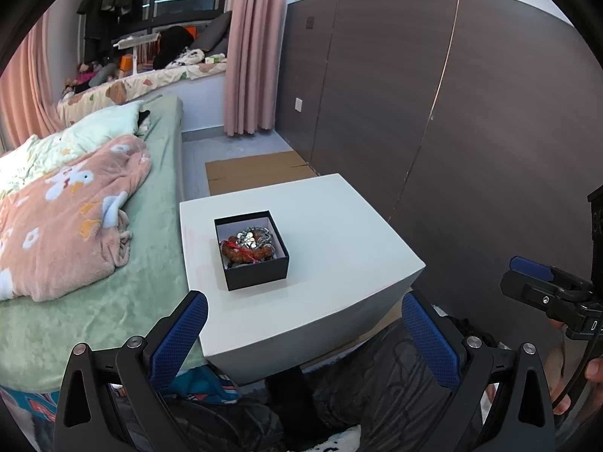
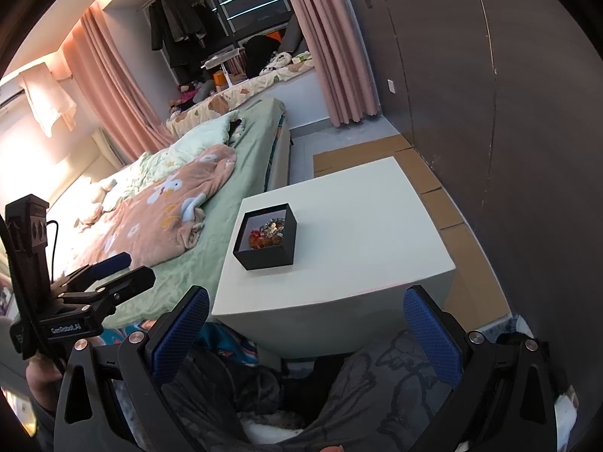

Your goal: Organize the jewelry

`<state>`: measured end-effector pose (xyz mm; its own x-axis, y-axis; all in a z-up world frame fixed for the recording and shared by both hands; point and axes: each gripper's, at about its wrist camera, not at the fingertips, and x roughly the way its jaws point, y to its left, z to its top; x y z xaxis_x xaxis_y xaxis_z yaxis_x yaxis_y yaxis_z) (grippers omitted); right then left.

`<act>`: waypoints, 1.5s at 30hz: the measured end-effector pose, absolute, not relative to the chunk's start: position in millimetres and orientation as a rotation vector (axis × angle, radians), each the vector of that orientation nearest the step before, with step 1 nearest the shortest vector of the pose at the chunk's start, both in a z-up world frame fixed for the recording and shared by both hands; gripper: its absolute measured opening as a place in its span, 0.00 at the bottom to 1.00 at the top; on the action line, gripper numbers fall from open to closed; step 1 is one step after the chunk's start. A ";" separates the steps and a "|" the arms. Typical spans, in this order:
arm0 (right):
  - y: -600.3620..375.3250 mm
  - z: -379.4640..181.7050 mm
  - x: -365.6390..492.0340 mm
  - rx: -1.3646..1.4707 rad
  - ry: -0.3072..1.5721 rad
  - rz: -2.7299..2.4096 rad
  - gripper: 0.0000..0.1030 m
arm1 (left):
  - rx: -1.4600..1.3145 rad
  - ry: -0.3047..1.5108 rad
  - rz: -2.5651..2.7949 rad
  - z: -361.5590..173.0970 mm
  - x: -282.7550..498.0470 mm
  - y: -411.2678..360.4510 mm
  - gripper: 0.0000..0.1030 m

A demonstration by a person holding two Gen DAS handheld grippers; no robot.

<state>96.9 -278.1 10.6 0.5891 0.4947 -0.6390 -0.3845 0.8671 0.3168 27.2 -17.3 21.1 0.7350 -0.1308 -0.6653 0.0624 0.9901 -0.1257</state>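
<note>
A small black open box (image 1: 251, 260) stands on the left part of a white table (image 1: 331, 233). In it lies a heap of jewelry (image 1: 248, 245): orange beads, a red cord and silver pieces. The box also shows in the right wrist view (image 2: 265, 241) with the jewelry (image 2: 268, 234) inside. My left gripper (image 1: 304, 324) is open and empty, hanging before the table's near edge. My right gripper (image 2: 306, 318) is open and empty, also short of the near edge of the table (image 2: 358, 226). Each gripper shows in the other's view: the right one (image 1: 542, 286), the left one (image 2: 113, 275).
A bed (image 1: 113, 263) with a pink blanket (image 1: 68, 218) lies against the table's left side. A dark wardrobe wall (image 1: 452, 113) runs along the right. Flat cardboard (image 1: 256, 173) lies on the floor behind the table. Dark clothing (image 1: 339, 395) is below the grippers.
</note>
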 end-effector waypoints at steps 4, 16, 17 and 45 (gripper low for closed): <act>-277.6 9.1 96.4 0.150 0.795 0.512 1.00 | -0.096 0.738 -0.108 20.3 26.1 -18.2 1.00; -287.5 8.6 93.5 0.146 0.795 0.507 1.00 | -0.093 0.748 -0.107 15.9 25.8 -20.8 1.00; -287.0 8.2 93.4 0.147 0.795 0.507 1.00 | -0.093 0.748 -0.108 15.9 25.7 -20.6 1.00; -290.6 8.2 90.9 0.146 0.793 0.503 1.00 | -0.095 0.748 -0.108 13.0 22.7 -20.0 1.00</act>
<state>90.9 -290.6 8.2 0.5909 0.4845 -0.6451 -0.3774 0.8727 0.3097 22.7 -20.0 13.0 0.7278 -0.1316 -0.6730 0.0638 0.9902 -0.1246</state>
